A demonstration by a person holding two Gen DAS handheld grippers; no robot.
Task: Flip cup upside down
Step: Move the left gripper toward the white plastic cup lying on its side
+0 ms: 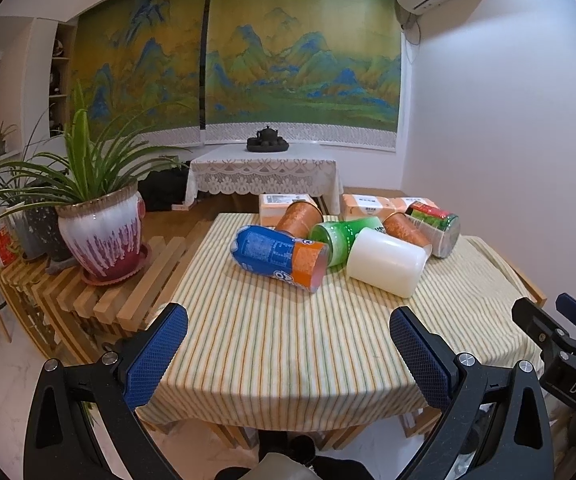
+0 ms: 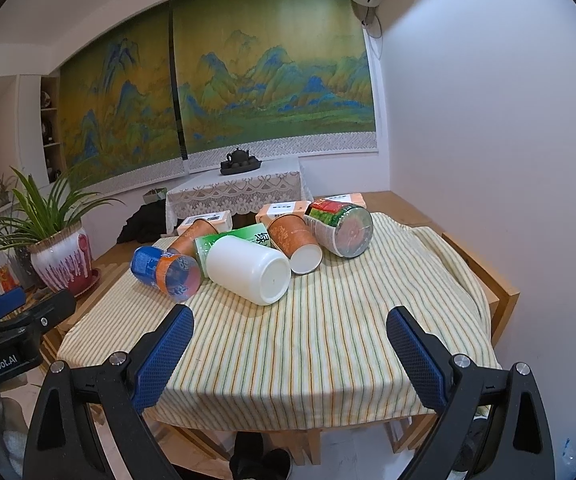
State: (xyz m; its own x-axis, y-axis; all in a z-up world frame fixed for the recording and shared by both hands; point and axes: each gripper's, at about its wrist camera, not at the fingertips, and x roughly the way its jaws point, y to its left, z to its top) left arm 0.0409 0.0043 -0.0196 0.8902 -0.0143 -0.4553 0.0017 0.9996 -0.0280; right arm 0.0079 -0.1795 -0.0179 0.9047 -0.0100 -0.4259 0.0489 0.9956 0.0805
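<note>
On the striped counter, cups are lying jumbled; both gaping tools are risking nudging the white cup rolling.

Even indoor light, sharp, fisheye-warped edges

The left claw and right claw were held side by side, each spread wide with its 2 fingers gripping nothing.
</note>
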